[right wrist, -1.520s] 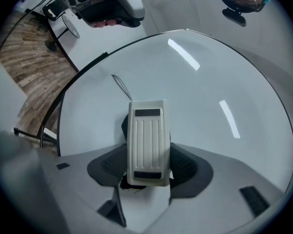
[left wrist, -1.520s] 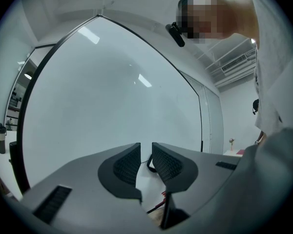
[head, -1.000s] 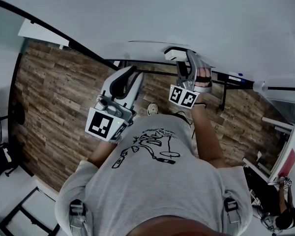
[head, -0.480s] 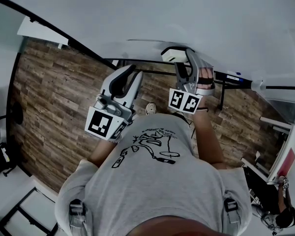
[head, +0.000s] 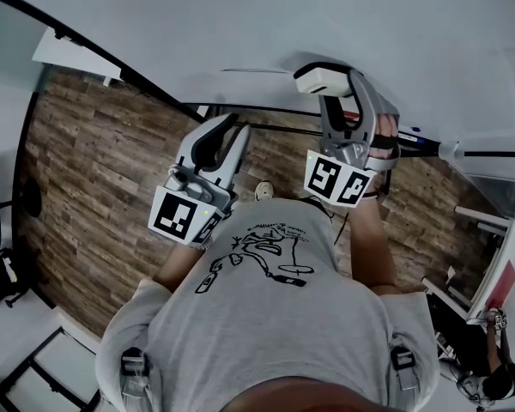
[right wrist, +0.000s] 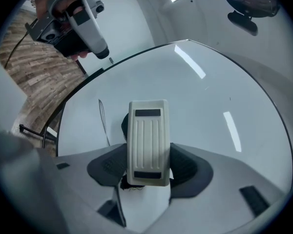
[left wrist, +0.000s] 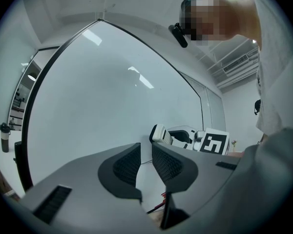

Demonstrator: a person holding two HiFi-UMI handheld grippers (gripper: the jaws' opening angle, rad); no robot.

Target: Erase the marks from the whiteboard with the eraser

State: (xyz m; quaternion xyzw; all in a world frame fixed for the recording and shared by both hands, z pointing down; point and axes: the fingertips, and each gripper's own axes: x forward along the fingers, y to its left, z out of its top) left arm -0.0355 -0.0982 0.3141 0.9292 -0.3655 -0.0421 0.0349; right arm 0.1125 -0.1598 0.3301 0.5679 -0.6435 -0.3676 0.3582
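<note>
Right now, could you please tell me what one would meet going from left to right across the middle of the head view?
Wooden floor → left gripper, empty → right gripper, clamped on the eraser.

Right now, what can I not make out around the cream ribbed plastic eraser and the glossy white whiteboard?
- Right gripper view: the eraser hides its own wiping face and any marks beneath it.
- Right gripper view: the thin dark line on the whiteboard runs behind the right gripper.
- Head view: that line is too faint to trace.
</note>
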